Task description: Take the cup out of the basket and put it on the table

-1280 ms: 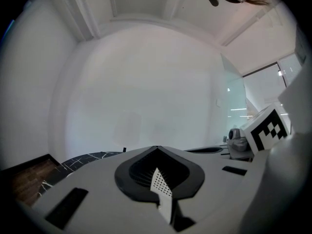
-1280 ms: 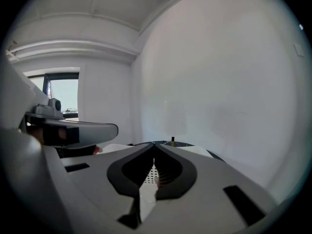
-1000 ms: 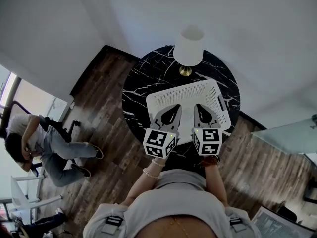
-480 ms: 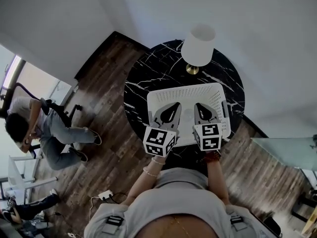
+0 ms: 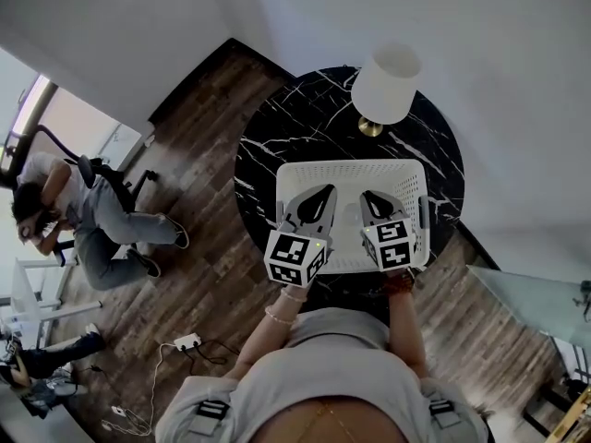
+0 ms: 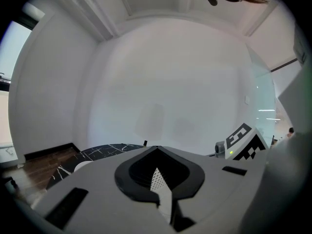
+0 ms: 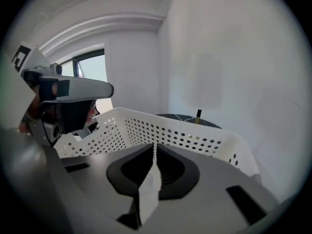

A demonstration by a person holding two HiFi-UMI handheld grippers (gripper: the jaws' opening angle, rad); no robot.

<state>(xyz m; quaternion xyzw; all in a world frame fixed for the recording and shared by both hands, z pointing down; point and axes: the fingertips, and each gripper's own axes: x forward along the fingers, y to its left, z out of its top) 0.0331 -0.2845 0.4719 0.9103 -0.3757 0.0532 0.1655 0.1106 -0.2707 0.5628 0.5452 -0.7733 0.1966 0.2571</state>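
Delta over the last second: basically just the viewpoint. The head camera swung, so the lamp and surface sit differently in frame. Relative to the basket, neither tool has really moved.

Left hand-held gripper: still hovering over the near half of the basket, jaws closed tip to tip, nothing in them. Its own view looks out over the surface at a bare wall, with only a sliver of perforated basket showing behind the tips.

Right hand-held gripper: same story. Jaws together and empty, parked over the basket, with the far perforated wall ahead in its view.

Cup: no view shows it clearly. There's a pale shape on the basket floor between the two tools. My guess is that's it, but I can't confirm. If so, it's still in the basket.

Read for the task: no progress in this window, and the pick hasn't started. Whichever tool goes in has to open first.

Count:
- hand-held grippers: 2
- basket: 1, white, perforated
- lamp: 1, at the far edge of the surface
- round black marble surface: 1
- cups confirmed: 0 (1 candidate)
- bystander: 1, seated well off to the left
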